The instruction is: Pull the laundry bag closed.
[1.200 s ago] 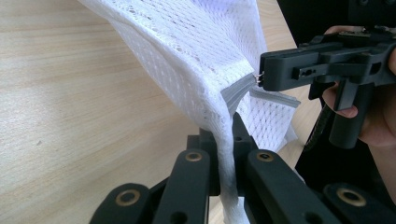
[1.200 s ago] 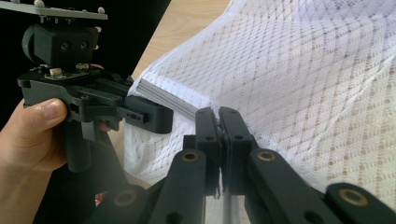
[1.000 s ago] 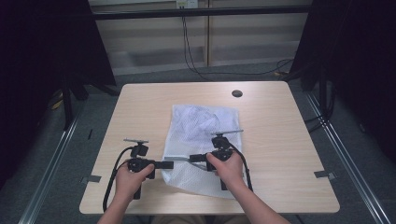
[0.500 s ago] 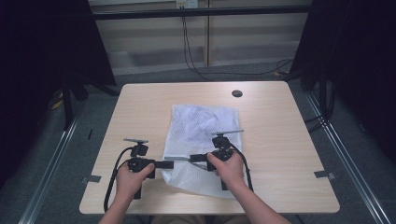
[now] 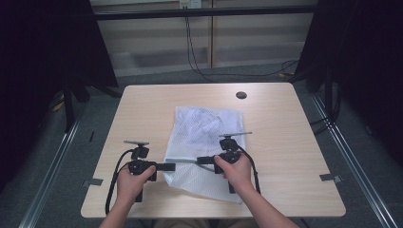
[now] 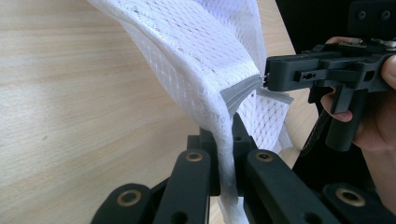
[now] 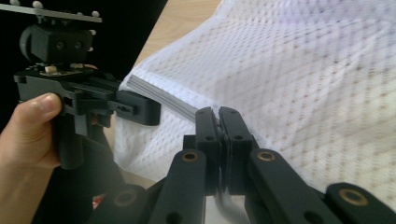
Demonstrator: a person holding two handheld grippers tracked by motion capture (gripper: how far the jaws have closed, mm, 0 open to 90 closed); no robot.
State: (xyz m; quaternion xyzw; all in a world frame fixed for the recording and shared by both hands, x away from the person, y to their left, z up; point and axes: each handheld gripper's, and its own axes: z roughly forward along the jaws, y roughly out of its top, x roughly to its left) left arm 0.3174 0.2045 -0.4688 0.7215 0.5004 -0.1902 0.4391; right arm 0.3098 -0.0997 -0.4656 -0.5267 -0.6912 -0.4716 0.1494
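Note:
A white mesh bag (image 5: pixel 205 135) lies in the middle of the wooden table (image 5: pixel 142 109); it has a grey zipper strip (image 7: pixel 159 95) along its near edge. My left gripper (image 5: pixel 169 166) points right at the bag's near left edge and is shut on the mesh (image 6: pixel 219 116), which hangs lifted between its jaws. My right gripper (image 5: pixel 199 160) points left and is shut on the grey strip (image 6: pixel 240 91). The two gripper tips face each other, a short stretch of edge apart. In the right gripper view the closed jaws (image 7: pixel 218 116) pinch the strip, with the left gripper (image 7: pixel 156 109) just beyond.
A dark round grommet (image 5: pixel 241 95) sits near the table's far edge. Bare tabletop lies left and right of the bag. Metal rails (image 5: pixel 354 156) run along the floor on both sides, and cables (image 5: pixel 199 57) hang behind the table.

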